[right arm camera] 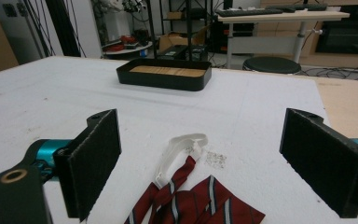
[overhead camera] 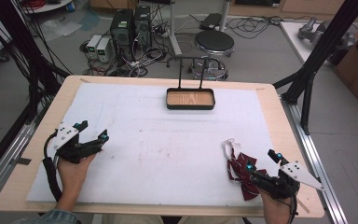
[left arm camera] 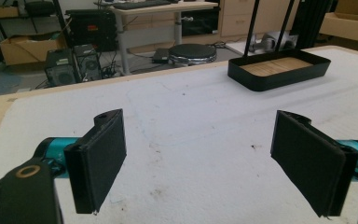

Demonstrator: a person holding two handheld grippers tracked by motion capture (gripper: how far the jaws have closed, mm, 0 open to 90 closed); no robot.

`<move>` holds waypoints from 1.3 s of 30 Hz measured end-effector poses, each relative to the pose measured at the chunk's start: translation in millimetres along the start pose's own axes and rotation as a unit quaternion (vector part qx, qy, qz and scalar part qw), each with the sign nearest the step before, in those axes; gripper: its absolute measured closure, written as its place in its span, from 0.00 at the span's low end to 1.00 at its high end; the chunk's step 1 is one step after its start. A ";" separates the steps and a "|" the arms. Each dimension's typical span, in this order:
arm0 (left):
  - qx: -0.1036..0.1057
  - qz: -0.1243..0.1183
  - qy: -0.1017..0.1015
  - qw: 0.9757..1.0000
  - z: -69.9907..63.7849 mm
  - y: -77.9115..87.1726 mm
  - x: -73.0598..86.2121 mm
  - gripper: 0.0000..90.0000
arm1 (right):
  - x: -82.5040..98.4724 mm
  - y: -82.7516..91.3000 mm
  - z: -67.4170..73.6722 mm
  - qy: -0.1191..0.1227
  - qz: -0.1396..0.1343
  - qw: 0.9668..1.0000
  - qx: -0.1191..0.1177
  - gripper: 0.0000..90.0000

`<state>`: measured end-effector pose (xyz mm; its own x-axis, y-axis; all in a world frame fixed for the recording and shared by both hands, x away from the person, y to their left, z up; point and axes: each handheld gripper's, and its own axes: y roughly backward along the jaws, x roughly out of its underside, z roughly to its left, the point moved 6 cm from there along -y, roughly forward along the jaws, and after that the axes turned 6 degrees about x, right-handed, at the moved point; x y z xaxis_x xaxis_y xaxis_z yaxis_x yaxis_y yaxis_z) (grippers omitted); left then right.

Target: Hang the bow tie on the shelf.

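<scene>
Both tongs stand released: our right gripper [overhead camera: 262, 163] straddles the striped red bow tie [overhead camera: 240, 173] at lower right, our left gripper [overhead camera: 92, 135] idles lower left. Grasping remains; tray [overhead camera: 190, 106] holds nothing.

High view down over the table [overhead camera: 135, 135]; both gripper views low, sharing the far tray [left arm camera: 279, 74].

A tray [overhead camera: 190, 106] sits on the mat [overhead camera: 149, 140] at the far side, in the middle. A tie [overhead camera: 240, 169] lies on the mat near the front right, between the right gripper's [overhead camera: 262, 162] jaws. The left gripper [overhead camera: 92, 131] sits at the front left.
</scene>
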<state>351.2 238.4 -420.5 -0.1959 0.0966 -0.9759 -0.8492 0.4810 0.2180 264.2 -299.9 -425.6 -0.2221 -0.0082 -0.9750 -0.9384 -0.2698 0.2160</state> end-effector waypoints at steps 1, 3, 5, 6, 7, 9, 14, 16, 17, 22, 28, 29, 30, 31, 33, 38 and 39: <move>0.001 0.000 0.001 1.000 -0.3 -0.1 0.0 0.20 | 0.0 0.0 0.0 0.000 0.000 1.000 0.000 0.13; 0.001 -0.001 0.002 1.000 -0.7 -0.4 0.0 0.20 | 1.6 2.4 -0.9 -0.001 0.000 1.000 0.002 0.13; 0.001 0.000 0.001 1.000 -0.6 -0.5 0.0 0.20 | 2.1 3.3 -1.0 -0.001 0.000 1.000 0.003 0.13; 0.001 -0.001 0.001 1.000 -0.8 -0.4 -0.1 0.20 | 3.1 5.3 0.3 -0.002 0.004 1.000 -0.002 0.16; 0.001 -0.001 0.001 1.000 -0.8 -0.4 -0.1 0.20 | 3.1 5.3 0.3 -0.002 0.004 1.000 -0.002 0.16; 0.001 -0.002 0.001 1.000 -0.7 -0.4 -0.2 0.20 | 4.6 6.6 2.1 0.004 0.008 1.000 -0.003 0.17; 0.001 0.000 0.001 1.000 -0.4 -0.4 -0.1 0.20 | 13.8 9.0 8.9 0.010 0.029 0.999 -0.013 0.20; 0.001 -0.001 0.000 1.000 -0.8 -0.6 -0.1 0.20 | 22.8 7.4 11.6 0.016 0.049 0.999 -0.014 0.22; 0.000 -0.001 0.000 1.000 -0.8 -0.7 -0.1 0.20 | 25.6 6.8 12.2 0.018 0.056 0.998 -0.014 0.26; 0.001 -0.002 -0.001 1.000 -0.8 -0.9 -0.2 0.20 | 36.3 1.8 15.2 0.024 0.088 0.996 -0.018 0.33; -0.001 -0.001 0.001 1.000 -0.6 -1.0 0.0 0.21 | 47.6 -5.8 17.6 0.022 0.131 0.991 -0.021 0.42; 0.000 0.000 -0.001 1.000 -0.8 -1.0 0.0 0.21 | 49.3 -6.8 17.3 0.028 0.137 0.990 -0.020 0.43; 0.000 0.000 -0.001 1.000 -0.8 -1.0 0.0 0.21 | 49.3 -6.8 17.3 0.028 0.137 0.990 -0.020 0.43; 0.000 0.001 -0.001 1.000 -0.8 -1.0 0.1 0.21 | 52.0 -8.2 18.5 0.032 0.150 0.988 -0.020 0.46; 0.001 0.002 0.000 1.000 -1.0 -1.5 0.6 0.21 | 53.9 -9.5 18.9 0.038 0.160 0.986 -0.019 0.49; 0.000 0.002 -0.001 1.000 -1.4 -1.7 0.7 0.21 | 58.1 -12.6 19.6 0.043 0.181 0.982 -0.018 0.55; 0.000 0.002 -0.001 1.000 -1.4 -1.7 0.7 0.21 | 58.8 -13.3 19.4 0.044 0.184 0.982 -0.017 0.56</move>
<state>351.9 236.4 -421.5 -0.1992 0.1000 -0.9748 -0.8478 0.4813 0.2226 258.5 -278.1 -484.8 -0.5191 -0.1932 -0.8326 -0.7893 -0.2654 0.5537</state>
